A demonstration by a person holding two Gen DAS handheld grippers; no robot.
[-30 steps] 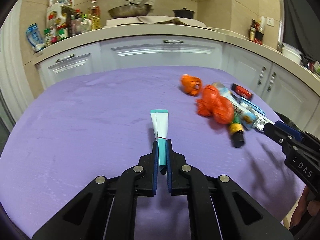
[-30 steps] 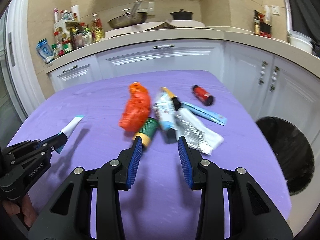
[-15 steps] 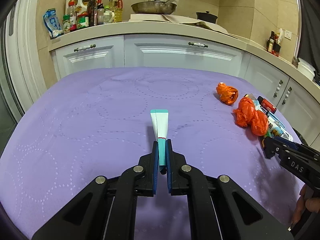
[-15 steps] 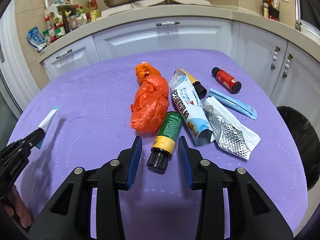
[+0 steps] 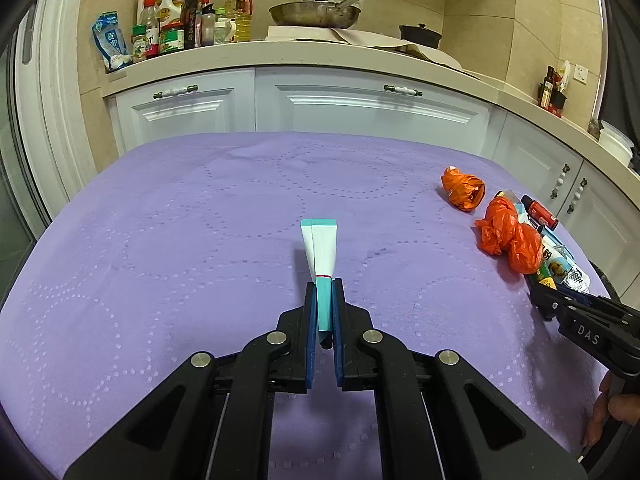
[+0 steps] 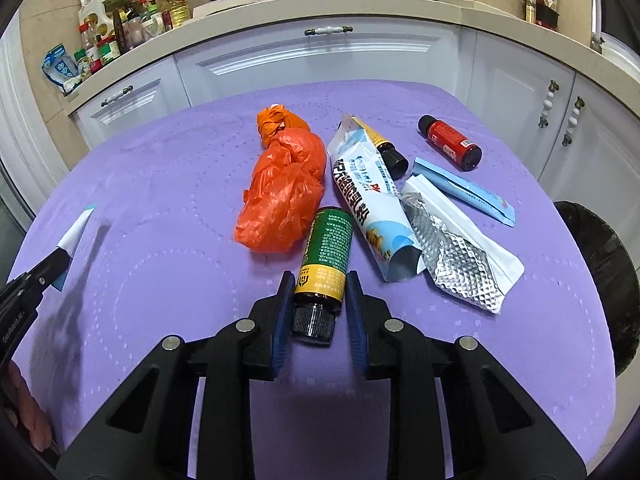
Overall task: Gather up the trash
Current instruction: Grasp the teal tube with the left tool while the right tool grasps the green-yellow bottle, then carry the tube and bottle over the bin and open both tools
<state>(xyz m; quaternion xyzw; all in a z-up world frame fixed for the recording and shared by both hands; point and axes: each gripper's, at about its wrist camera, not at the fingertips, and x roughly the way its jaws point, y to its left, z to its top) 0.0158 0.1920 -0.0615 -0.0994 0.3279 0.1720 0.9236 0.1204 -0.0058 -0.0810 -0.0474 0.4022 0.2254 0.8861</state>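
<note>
My left gripper (image 5: 323,312) is clamped on a white-and-teal tube (image 5: 320,252), centre frame. My right gripper (image 6: 316,312) has just been closing around the green bottle (image 6: 326,252), lower centre; pads not visibly pressing. I'd say we're early: on the purple table (image 6: 160,184) I count two orange bags, three bottles, three wrappers, all uncollected
</note>
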